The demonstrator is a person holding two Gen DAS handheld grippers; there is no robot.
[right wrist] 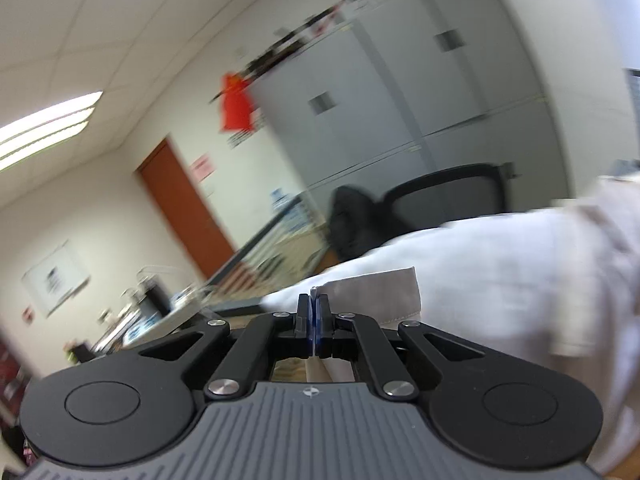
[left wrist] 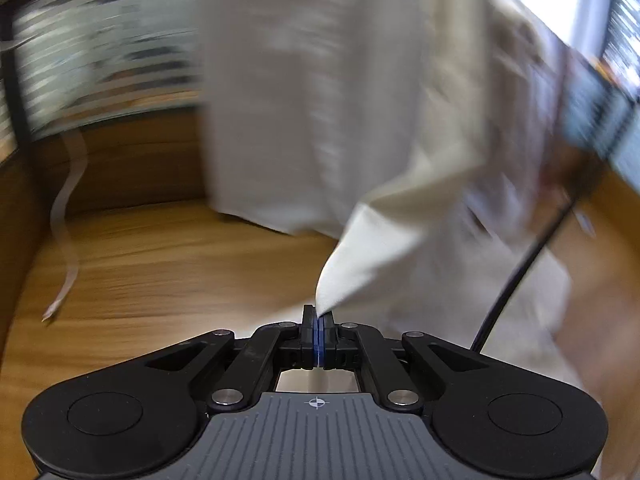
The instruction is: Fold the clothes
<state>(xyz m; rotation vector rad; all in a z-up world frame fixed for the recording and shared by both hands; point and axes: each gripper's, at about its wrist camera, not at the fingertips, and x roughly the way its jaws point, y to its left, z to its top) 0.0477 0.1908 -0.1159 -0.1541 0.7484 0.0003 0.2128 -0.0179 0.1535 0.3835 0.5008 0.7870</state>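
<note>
The left tongs (left wrist: 319,314) are clamped on a corner of the cream garment (left wrist: 312,112), which hangs blurred above the wooden tabletop (left wrist: 160,264). The right tongs (right wrist: 314,304) pinch another edge of that cloth, lifted high toward grey cabinets (right wrist: 420,92). No containers show.

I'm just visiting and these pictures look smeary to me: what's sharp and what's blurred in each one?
Left wrist view: the left gripper and the cloth tip pinched in it are crisp, while the rest of the white garment and the wooden table are streaked with motion blur. Right wrist view: the right gripper is sharp; the cabinets are smeared, and the ceiling light glares.
</note>
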